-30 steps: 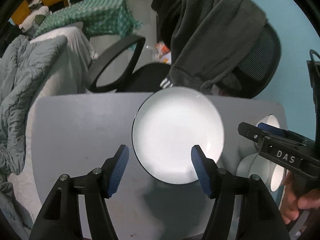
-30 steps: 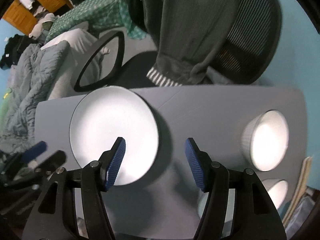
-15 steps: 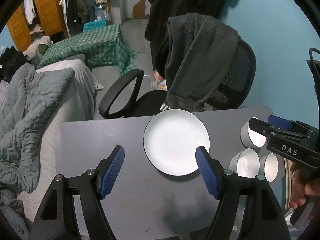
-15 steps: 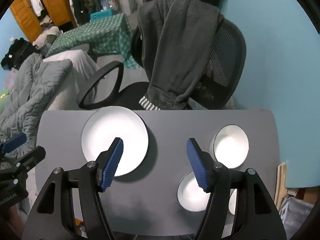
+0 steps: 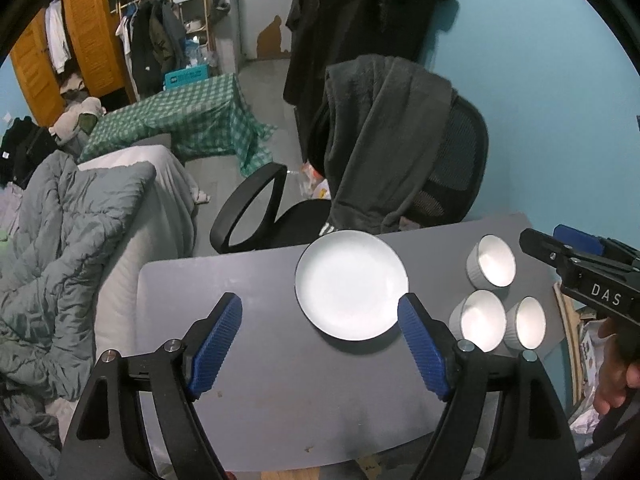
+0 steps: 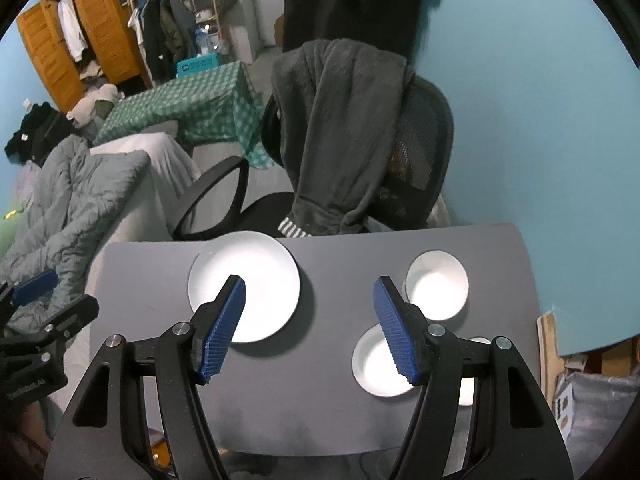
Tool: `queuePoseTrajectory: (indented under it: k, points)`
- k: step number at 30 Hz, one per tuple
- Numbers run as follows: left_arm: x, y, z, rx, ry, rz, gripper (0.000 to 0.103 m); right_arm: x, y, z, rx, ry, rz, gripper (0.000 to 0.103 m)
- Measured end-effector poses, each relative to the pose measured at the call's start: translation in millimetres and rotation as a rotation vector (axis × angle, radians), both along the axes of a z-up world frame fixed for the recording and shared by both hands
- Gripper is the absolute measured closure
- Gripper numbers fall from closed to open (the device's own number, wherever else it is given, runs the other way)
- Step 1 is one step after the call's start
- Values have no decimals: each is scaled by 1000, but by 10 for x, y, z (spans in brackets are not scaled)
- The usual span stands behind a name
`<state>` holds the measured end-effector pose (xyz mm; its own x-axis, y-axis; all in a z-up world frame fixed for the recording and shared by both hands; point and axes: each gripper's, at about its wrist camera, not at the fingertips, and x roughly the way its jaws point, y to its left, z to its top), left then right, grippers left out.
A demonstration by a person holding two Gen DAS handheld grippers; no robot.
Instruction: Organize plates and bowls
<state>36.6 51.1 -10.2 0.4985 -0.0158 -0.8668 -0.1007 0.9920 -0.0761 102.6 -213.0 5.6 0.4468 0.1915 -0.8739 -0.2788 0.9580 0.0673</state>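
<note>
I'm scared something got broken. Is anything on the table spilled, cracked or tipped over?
Nothing stands out. The white plate lies flat on the gray table, and the three white bowls stand upright beside it, apparently empty. No cracks or spills show.

Both views pull back from table; plate shrinks toward frame centre; left gripper jaws just opened wider, empty.

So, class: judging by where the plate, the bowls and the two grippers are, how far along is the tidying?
Possibly done: the plate lies flat on the table. In hand: nothing; the left gripper, whose jaws have just been opening, and the right gripper are both empty above the table. Left: three bowls stand separately at the right, not stacked.
</note>
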Motion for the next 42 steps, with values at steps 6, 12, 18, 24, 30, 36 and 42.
queuePoseTrajectory:
  k: [6,12,18,24,30,36,42]
  points:
    - [-124,-40,175,-4,-39,-33,21,-107,-102,124,15,-5,-54,37]
    - [-175,-124,247,-31,-44,-78,21,-205,-229,178,20,-2,-110,37]
    - [-172,-242,281,-34,-43,-146,21,-291,-380,202,17,4,-163,37]
    - [-98,-397,261,-54,-30,-198,21,-323,-563,204,11,15,-225,37]
    - [0,-615,244,-64,-25,-244,21,-341,-800,191,8,22,-278,37]
    - [121,-910,215,-78,-5,-293,21,-307,-1102,162,7,37,-332,37]
    - [230,-1221,115,-74,26,-340,21,-281,-1391,80,10,60,-377,37]
